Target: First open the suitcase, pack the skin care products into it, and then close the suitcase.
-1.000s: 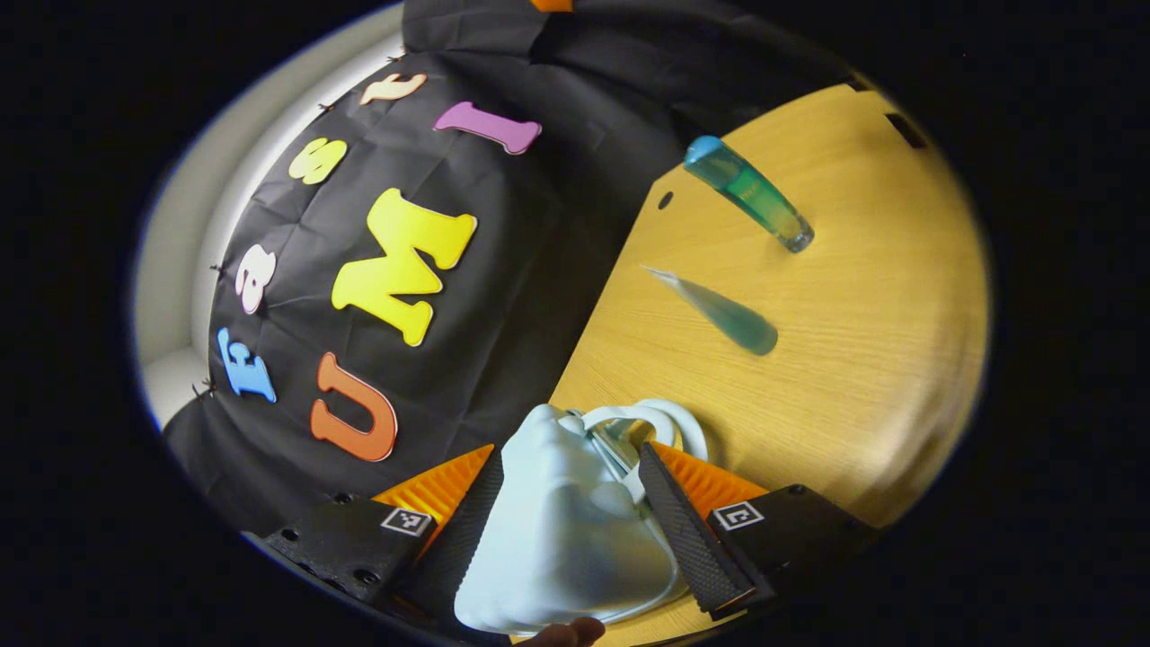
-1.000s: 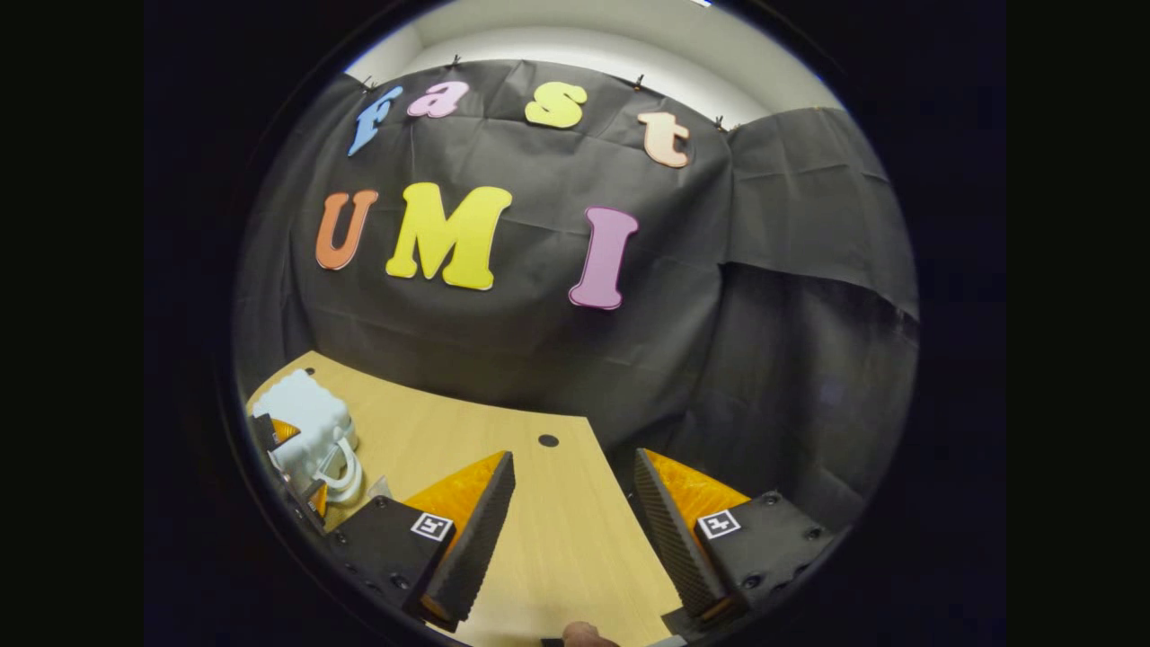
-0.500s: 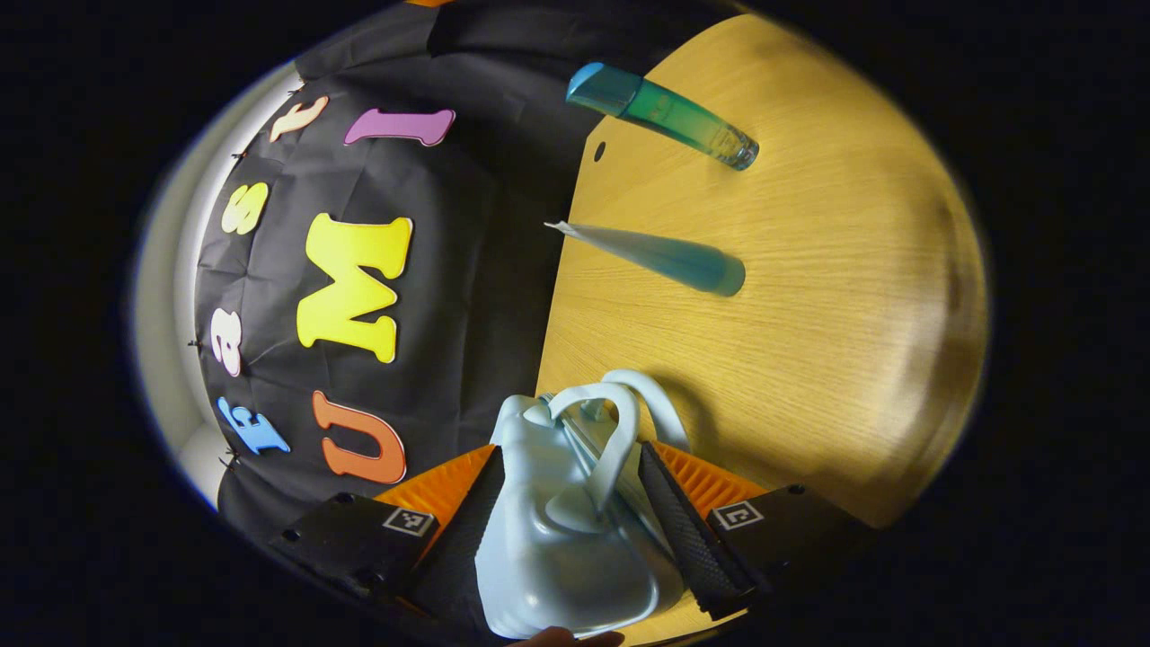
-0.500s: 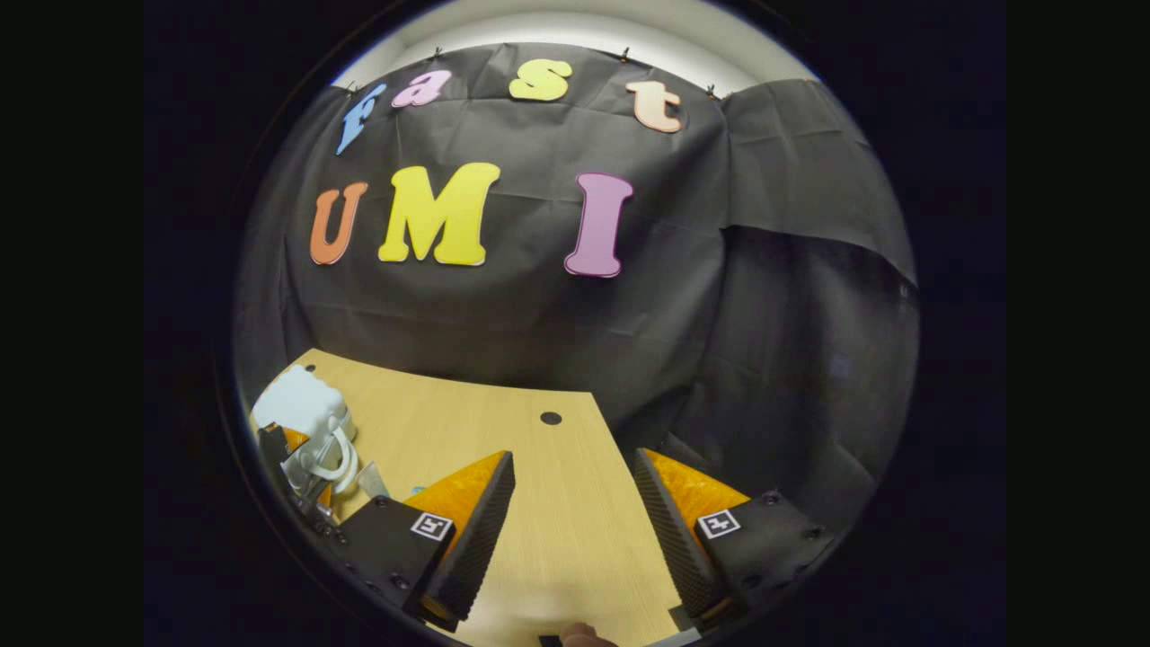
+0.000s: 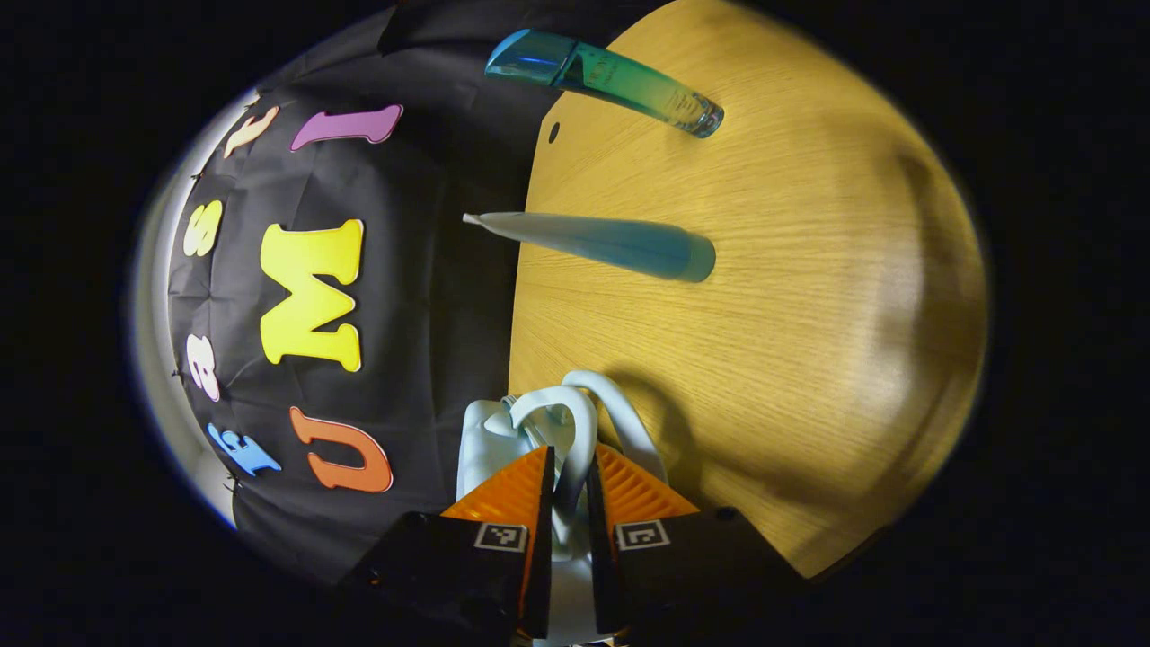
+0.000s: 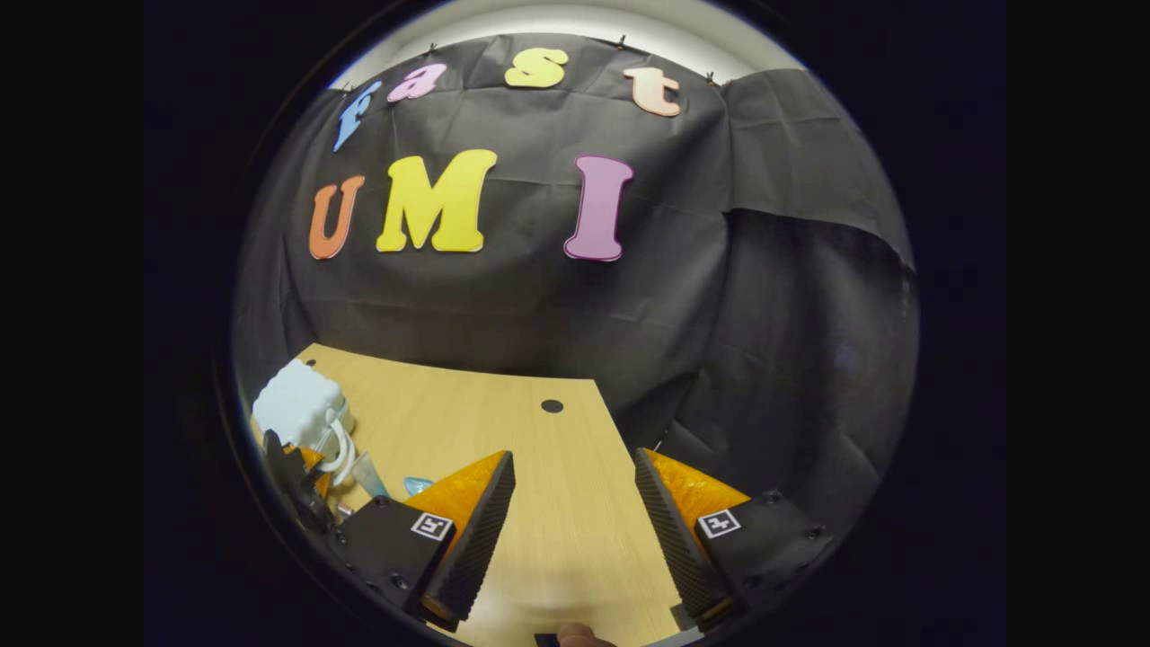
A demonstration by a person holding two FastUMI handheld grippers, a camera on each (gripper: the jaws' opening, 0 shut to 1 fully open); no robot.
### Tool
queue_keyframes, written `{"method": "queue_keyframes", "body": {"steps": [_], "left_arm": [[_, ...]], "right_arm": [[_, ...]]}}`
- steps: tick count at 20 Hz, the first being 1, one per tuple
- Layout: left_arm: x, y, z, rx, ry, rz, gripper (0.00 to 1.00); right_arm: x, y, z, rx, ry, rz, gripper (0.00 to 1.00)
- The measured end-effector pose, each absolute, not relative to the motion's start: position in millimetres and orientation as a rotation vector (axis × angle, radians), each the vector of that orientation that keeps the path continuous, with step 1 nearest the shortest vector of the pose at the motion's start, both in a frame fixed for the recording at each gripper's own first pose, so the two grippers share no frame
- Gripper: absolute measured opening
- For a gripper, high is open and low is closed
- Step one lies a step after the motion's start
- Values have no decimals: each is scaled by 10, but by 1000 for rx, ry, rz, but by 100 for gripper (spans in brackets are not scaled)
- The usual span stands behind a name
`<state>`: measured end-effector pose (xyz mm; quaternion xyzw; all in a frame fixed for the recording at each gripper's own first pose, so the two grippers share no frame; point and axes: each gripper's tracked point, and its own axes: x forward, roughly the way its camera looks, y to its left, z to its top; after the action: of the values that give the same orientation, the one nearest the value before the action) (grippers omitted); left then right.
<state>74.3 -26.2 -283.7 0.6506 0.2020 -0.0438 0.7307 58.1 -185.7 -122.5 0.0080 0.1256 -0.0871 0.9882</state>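
- Up close, the left gripper view has the left gripper (image 5: 566, 503) closed on one white handle (image 5: 575, 431) of the pale suitcase (image 5: 481, 440); both orange fingers (image 5: 512, 494) press the loop from either side, almost meeting.
- A second handle loop (image 5: 629, 422) curves just beside the gripped one, on the table side.
- That view also shows two skin care items standing on the table (image 5: 809, 314), well apart from the suitcase: a blue tube (image 5: 611, 244) with its crimped end up, and beyond it a green bottle (image 5: 620, 83) with a blue cap.
- The bottle carries faint print, too small to read.
- Wide bare wood lies between the suitcase and the tube, and to the far side of both items.
- From the right gripper view, the suitcase (image 6: 296, 404) sits small at the left rim, near the table's back edge, with its handles (image 6: 340, 449) toward the camera and the left gripper (image 6: 301, 472) at them.
- Beside it there, the tube (image 6: 370, 474) and a blue cap (image 6: 417, 485) peek out behind the right gripper's own finger.
- The right gripper (image 6: 575, 521) hangs open over bare table (image 6: 557, 539), its fingers (image 6: 467, 521) wide apart with nothing between them.
- A fingertip (image 6: 575, 636) shows at the bottom edge.
- The table's back edge meets the black cloth wall (image 6: 539, 305), with a small dark hole (image 6: 552, 406) near the corner; right of the corner the tabletop ends and cloth drops away.
- Square black-and-white markers (image 6: 431, 526) sit on the finger mounts.
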Motion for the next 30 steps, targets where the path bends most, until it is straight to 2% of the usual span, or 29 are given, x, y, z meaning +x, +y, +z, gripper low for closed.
{"method": "queue_keyframes", "body": {"steps": [3,5,9,10,11,18,24,30], "left_arm": [[699,-265,-2757,1357,414,-99,6],[699,-210,-2624,1267,415,-91,3],[681,-80,-2061,999,359,-39,3],[647,-14,-1860,928,341,-21,0],[637,90,-1669,857,328,7,3],[380,1196,-666,534,243,193,2],[139,2278,-473,330,196,212,2],[99,3542,-929,96,193,217,3]], "right_arm": [[582,-1758,-1201,-6,252,-157,80],[590,-1688,-1145,-28,241,-151,80],[620,-1531,-1042,-47,229,-145,80],[635,-1487,-1026,-48,229,-148,80],[640,-1427,-1006,-44,231,-146,80],[683,-652,-922,-54,232,-106,80],[625,134,-824,-95,222,-62,80],[435,781,-512,-46,177,-32,81]]}}
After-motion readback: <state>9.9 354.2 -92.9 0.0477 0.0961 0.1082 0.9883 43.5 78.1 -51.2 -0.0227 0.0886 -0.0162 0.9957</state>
